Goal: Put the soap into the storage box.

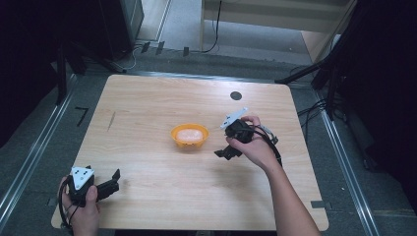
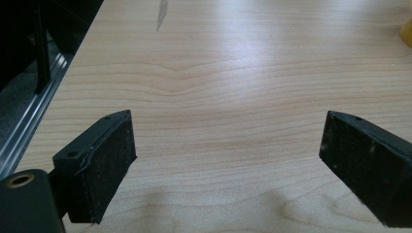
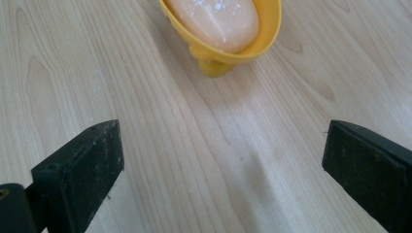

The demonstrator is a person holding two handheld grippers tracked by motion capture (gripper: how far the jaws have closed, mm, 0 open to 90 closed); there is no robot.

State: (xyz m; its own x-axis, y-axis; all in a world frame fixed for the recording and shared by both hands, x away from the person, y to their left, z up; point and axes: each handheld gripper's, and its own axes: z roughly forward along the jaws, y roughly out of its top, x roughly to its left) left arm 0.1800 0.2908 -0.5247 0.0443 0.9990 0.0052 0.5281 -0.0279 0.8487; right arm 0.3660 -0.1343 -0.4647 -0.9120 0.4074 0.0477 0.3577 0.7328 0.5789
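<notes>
Overhead, pale wooden table (image 1: pixel 147 113) stands on grey floor (image 1: pixel 44 147).

left gripper (image 2: pixel 228 160) jaws spread wide over bare wooden table (image 2: pixel 218 92); yellow bowl (image 2: pixel 407 33) edge at far right.

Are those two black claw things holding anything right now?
No. The left gripper and right gripper are both open over bare table. The soap lies untouched in its yellow dish.
</notes>
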